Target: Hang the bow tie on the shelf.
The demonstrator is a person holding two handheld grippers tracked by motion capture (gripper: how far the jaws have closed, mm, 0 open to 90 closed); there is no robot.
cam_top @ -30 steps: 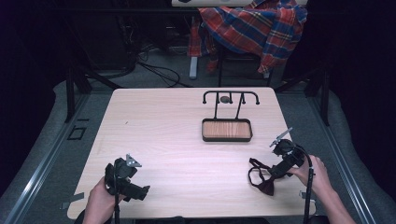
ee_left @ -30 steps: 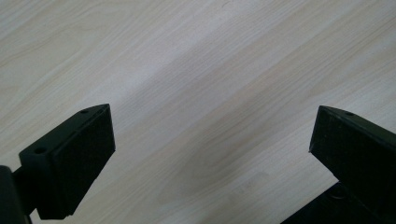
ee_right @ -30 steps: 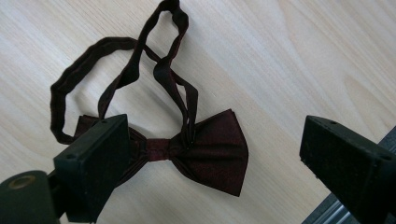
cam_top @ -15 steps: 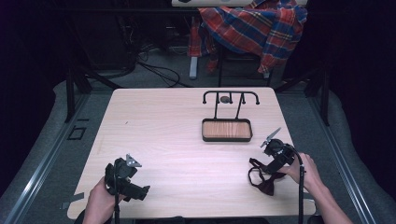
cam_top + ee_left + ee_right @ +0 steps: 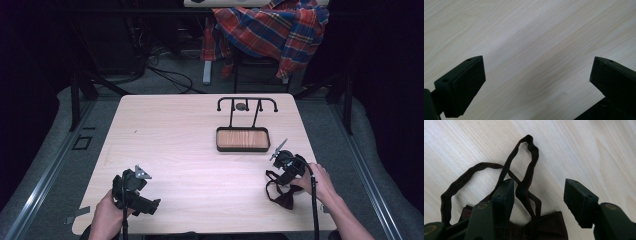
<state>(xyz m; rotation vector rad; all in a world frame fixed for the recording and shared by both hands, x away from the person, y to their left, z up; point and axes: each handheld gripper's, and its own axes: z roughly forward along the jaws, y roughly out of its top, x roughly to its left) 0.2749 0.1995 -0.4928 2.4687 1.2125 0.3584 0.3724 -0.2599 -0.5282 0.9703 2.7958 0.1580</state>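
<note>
High view, right gripper (image 5: pixel 278 161) over bow tie (image 5: pixel 283 192) near table (image 5: pixel 180 135) edge

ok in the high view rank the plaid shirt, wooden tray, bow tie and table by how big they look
1. table
2. plaid shirt, though it sits farther back
3. wooden tray
4. bow tie, near the tray in spread, so that pair is unsure

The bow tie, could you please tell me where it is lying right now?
In the high view the bow tie lies near the table's front right corner, just under the right claw and nearer the person than the wooden tray.
</note>
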